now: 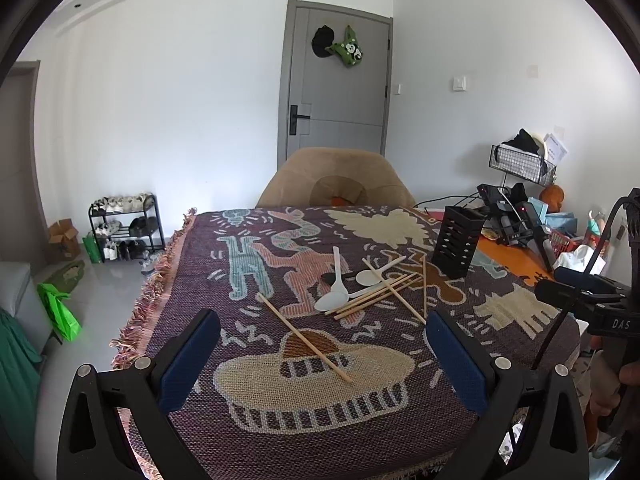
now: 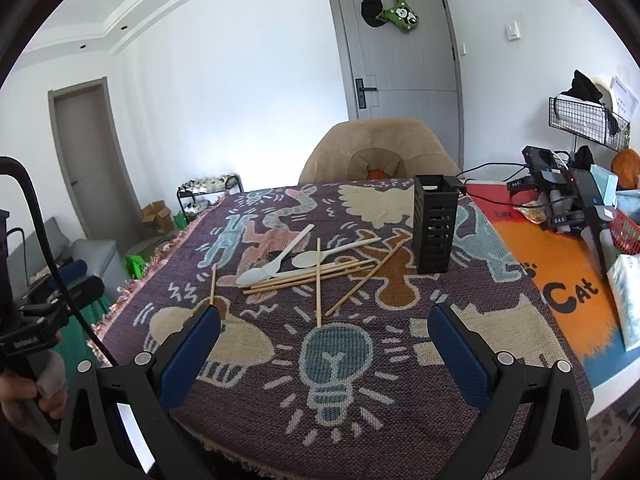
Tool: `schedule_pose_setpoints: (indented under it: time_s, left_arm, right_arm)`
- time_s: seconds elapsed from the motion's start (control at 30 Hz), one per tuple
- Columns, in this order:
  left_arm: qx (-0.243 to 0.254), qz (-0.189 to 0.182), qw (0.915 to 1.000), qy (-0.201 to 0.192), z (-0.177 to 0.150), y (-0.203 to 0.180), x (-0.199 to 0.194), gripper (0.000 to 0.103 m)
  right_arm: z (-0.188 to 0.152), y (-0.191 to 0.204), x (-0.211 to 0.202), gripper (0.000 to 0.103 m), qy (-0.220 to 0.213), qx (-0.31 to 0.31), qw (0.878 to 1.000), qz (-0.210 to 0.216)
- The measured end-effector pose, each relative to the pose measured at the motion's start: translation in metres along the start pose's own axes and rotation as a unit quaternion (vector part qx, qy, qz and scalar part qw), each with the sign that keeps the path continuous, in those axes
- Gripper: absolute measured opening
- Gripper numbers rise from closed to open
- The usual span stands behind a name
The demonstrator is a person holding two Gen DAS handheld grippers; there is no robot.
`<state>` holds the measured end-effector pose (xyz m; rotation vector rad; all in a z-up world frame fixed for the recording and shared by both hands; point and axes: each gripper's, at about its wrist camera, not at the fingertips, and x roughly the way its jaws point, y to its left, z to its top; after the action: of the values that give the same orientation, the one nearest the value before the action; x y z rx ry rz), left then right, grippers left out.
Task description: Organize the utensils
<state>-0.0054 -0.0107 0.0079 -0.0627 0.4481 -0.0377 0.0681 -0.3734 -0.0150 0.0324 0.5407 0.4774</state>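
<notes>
White spoons (image 1: 331, 301) (image 2: 256, 274) and several wooden chopsticks (image 1: 372, 297) (image 2: 308, 278) lie scattered in the middle of the patterned cloth (image 1: 248, 392) (image 2: 400, 392). One chopstick (image 1: 304, 338) lies apart, between the fingers of my left gripper (image 1: 322, 320). A black slotted utensil holder (image 1: 458, 242) (image 2: 436, 228) stands upright to the right of the pile. My left gripper is open and empty, short of the pile. My right gripper (image 2: 324, 312) is also open and empty, with chopstick ends just beyond its fingertips.
A tan chair (image 1: 336, 178) (image 2: 380, 150) stands at the table's far edge. To the right is an orange mat (image 2: 560, 276) with black devices (image 2: 560, 196), cables, a red basket (image 2: 626, 232) and a tissue pack (image 2: 628, 300). The cloth's fringed left edge (image 1: 148, 300) drops to the floor.
</notes>
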Motion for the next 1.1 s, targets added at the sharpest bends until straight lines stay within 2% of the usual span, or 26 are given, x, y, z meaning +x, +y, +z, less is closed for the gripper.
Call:
schedule_pose_setpoints:
  time_s: [0.37, 1.1]
  left_arm:
    - [0.0, 0.001, 1.0, 0.0, 0.0017, 0.0001, 0.0011, 0.103]
    - [0.003, 0.004, 1.0, -0.006, -0.0002, -0.0023, -0.0006, 0.103]
  right_arm:
    - [-0.0045, -0.0003, 0.0017, 0.103, -0.002, -0.008, 1.0, -0.018]
    - [-0.0035, 0.001, -0.0034, 0.103, -0.01, -0.013, 1.0, -0.019]
